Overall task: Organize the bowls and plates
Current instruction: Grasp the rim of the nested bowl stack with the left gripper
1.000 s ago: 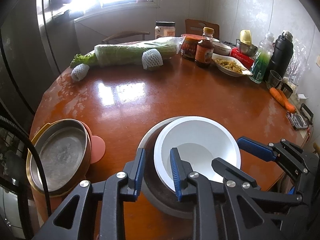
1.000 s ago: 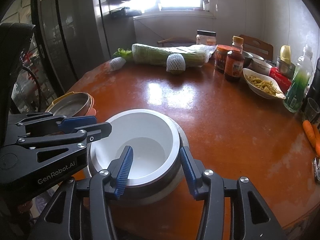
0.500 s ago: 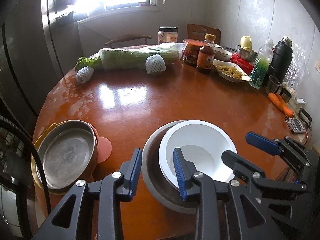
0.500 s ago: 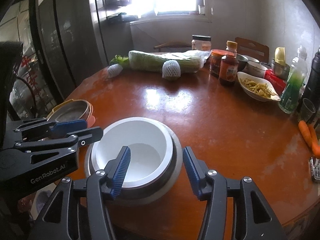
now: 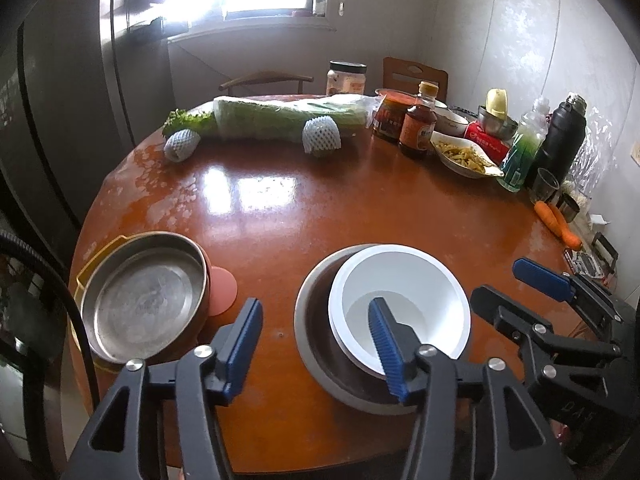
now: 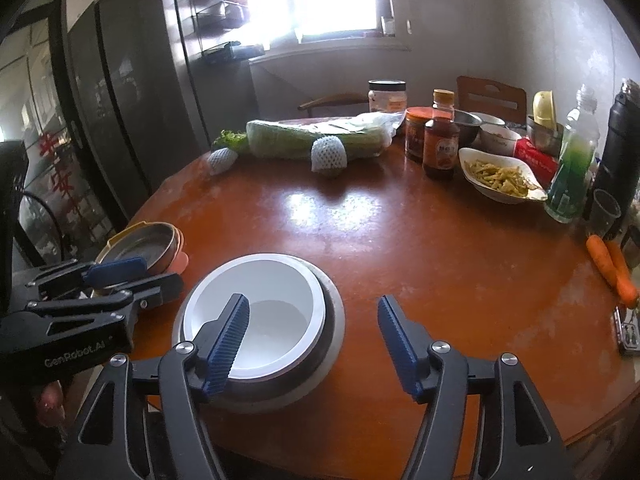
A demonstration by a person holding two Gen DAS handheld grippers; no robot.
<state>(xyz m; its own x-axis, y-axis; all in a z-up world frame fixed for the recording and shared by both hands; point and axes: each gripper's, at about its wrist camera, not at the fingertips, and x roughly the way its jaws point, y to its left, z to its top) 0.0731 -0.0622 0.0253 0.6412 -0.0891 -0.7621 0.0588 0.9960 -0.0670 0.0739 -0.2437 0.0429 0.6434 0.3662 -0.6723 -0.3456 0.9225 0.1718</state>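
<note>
1. We hold the left gripper (image 5: 316, 344) above the near edge of the round reddish-brown wooden table (image 5: 320, 208); its blue-padded jaws stand wide apart with nothing between them.
2. Our right gripper (image 6: 314, 340) is likewise spread wide and holds nothing. Its left finger (image 6: 228, 336) shows in front of the bowl stack, its right finger over bare table.
3. The white round bowl (image 5: 400, 304) sits nested inside a wider grey metal bowl (image 5: 316, 328), off-centre toward that bowl's right side in the left wrist view. The pair rests on the table near its near edge, between the two grippers.
4. Neither gripper touches the stack as far as we can tell; the fingers only overlap it in view.
5. At the table's near-left edge sits a shallow steel round plate (image 5: 144, 304), stacked on a brownish dish with a yellow-rimmed dish below. A pink round tab (image 5: 222, 290) pokes out beside this pile.
6. This pile lies apart from the nested bowls, with bare table between.
7. Along the far edge we note a long wrapped green cabbage (image 5: 288, 120), two fruits in white foam netting (image 5: 322, 136), and a brown sauce bottle (image 5: 418, 128).
8. Toward the far-right edge: a white dish of yellowish food (image 5: 464, 156), a green plastic bottle (image 5: 524, 148), a black flask (image 5: 560, 136), two orange carrots (image 5: 558, 220).
</note>
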